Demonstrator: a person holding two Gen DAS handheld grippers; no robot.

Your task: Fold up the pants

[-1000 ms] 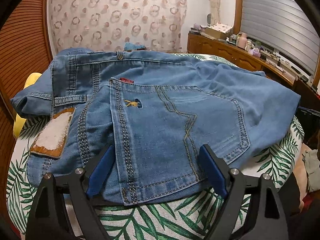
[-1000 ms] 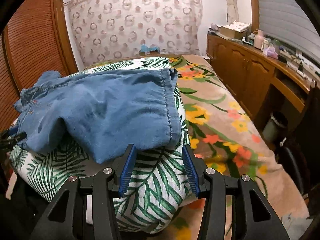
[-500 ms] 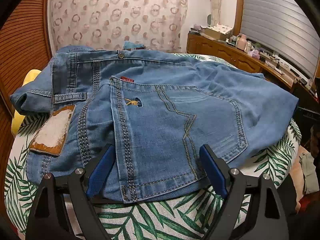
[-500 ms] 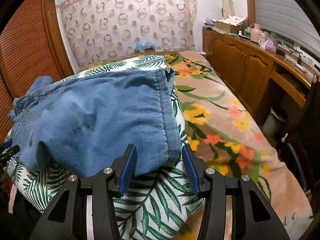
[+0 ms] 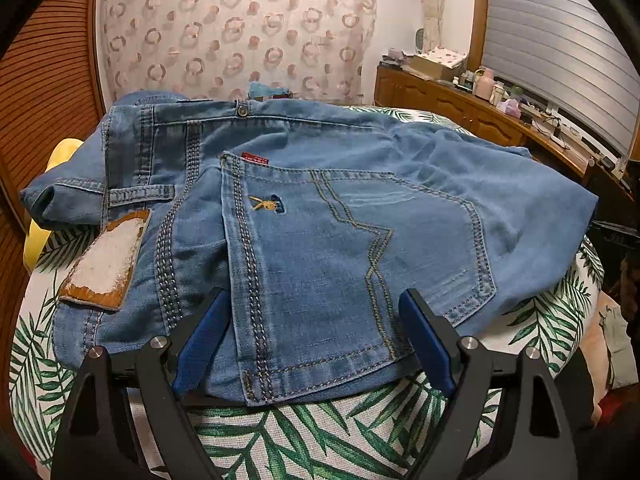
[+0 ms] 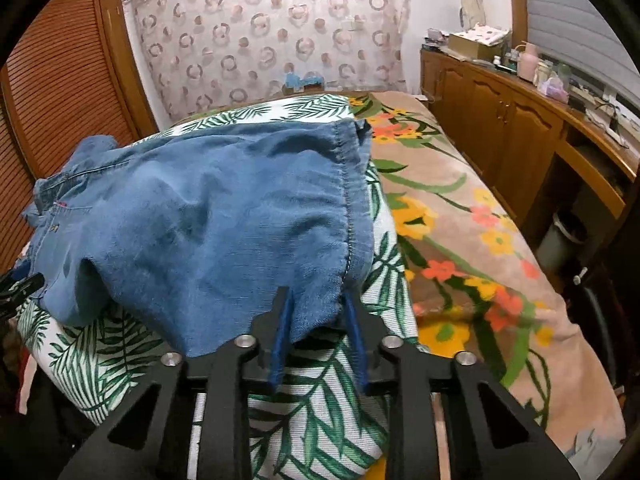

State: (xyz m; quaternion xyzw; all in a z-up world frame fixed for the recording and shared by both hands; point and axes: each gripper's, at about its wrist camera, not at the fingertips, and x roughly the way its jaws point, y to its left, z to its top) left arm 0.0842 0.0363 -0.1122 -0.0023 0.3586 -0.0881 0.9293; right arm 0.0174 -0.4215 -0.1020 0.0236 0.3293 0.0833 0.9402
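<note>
Light blue denim pants lie folded on a leaf-print cushion, back pocket and waistband up, leather patch at the left. My left gripper is open, its blue pads either side of the pocket's near edge. In the right wrist view the pants' hem end drapes over the cushion. My right gripper has its jaws narrowed around the near hem corner, with cloth between the pads; the grip is not fully shut.
The cushion rests on a bed with a floral blanket. A wooden cabinet with clutter on top runs along the right. A louvred wooden door is at the left, a patterned curtain behind. A yellow object peeks out left.
My right gripper has moved forward onto the hem corner and its jaws have narrowed around the cloth. My left gripper has stayed open at the pocket edge.
</note>
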